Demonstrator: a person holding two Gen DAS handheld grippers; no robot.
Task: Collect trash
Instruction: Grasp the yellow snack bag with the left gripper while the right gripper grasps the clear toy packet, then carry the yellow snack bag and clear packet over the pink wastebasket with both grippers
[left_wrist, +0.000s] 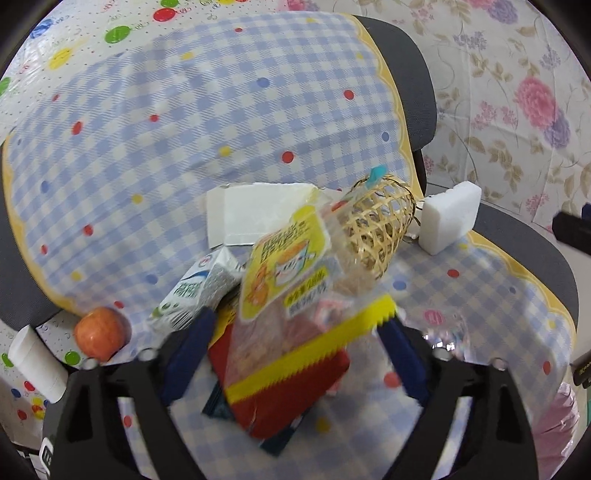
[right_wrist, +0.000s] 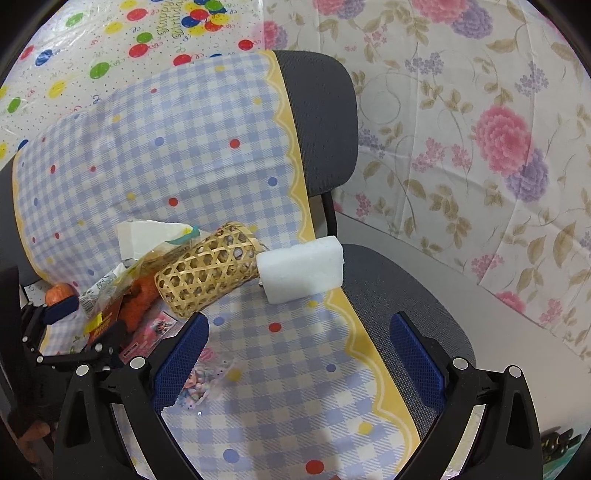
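Here, left hand-held gripper (left_wrist: 295, 343) angled down, straddling snack packet (left_wrist: 291, 295)

Both the left gripper (left_wrist: 295, 354) and the right gripper (right_wrist: 299, 354) have glossy black plastic arms with triangular cut-outs and round silver screws (right_wrist: 460, 363) at the joints, and their fingers carry dark blue pads (right_wrist: 417, 358) with a fine mesh texture.
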